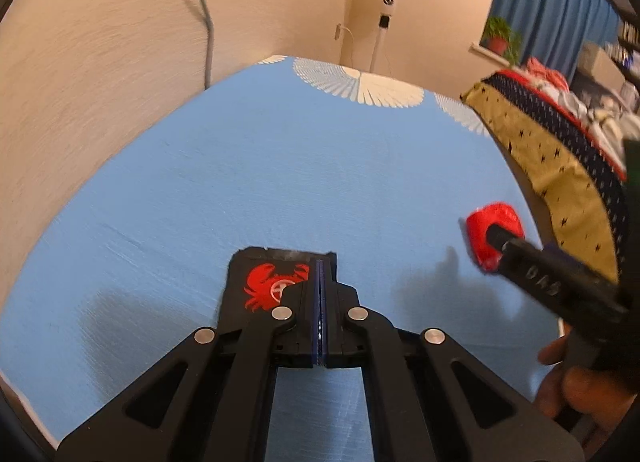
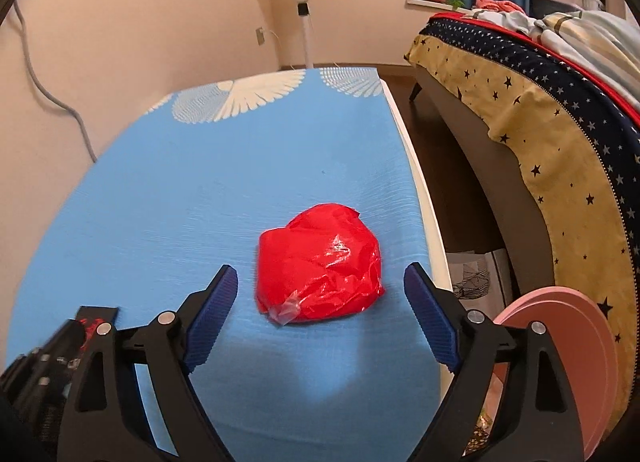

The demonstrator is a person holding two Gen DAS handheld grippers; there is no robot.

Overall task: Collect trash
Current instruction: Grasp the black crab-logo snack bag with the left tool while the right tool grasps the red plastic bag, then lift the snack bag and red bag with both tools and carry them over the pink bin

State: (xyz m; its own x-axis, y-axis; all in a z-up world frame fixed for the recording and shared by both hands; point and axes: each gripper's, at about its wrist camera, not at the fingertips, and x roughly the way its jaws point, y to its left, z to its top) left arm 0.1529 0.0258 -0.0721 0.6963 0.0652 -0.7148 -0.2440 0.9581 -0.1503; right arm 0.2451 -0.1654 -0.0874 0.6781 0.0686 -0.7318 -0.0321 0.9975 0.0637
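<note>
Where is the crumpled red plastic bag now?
The crumpled red plastic bag lies on the blue tablecloth near its right edge, just ahead of the open right claw, untouched.

Light: warm indoor glow, moderately bright, cast from above and behind the cameras.
Shadows: soft dark patches on the blue tabletop (image 1: 280, 166) at 7 and 4 o'clock.
Glare: white glints on the red plastic wad (image 2: 320, 262).
Blur: smeared wall (image 1: 80, 74) at 10 o'clock.
Edges: fisheye bending, black corners.
</note>
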